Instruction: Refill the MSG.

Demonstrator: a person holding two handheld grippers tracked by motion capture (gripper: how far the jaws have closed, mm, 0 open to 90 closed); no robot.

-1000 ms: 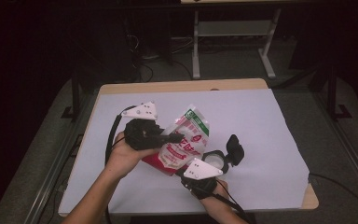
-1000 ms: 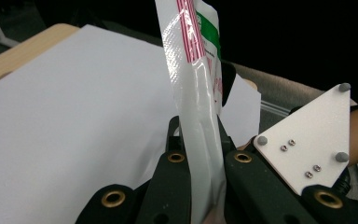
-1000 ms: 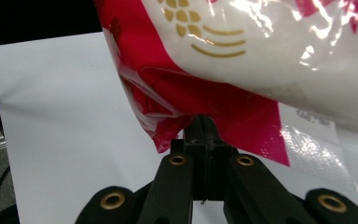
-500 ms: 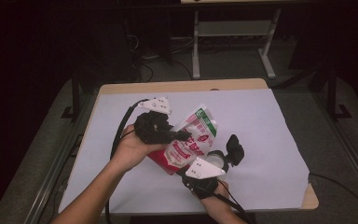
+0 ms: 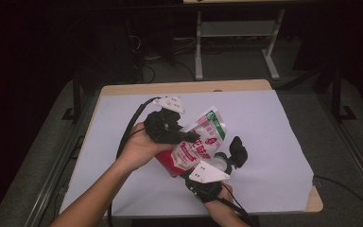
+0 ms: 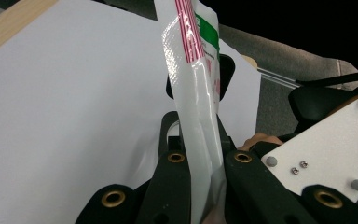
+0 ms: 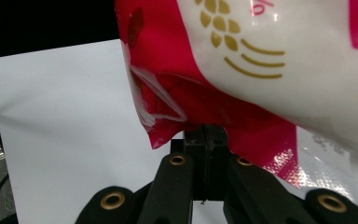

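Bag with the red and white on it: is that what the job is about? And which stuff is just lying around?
Part of the job:
- bag, held up off the table
- left gripper, fingers shut on the bag
- right gripper, at the bag's red bottom edge

Just lying about:
- white sheet
- table
- metal stand
- cables on the floor

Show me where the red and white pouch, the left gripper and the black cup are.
red and white pouch point(image 5: 196, 144), high view, on its printed front.
left gripper point(image 6: 200, 163), left gripper view, between its jaws, clamped on the pouch's edge.
black cup point(image 5: 237, 147), high view, on its side wall.
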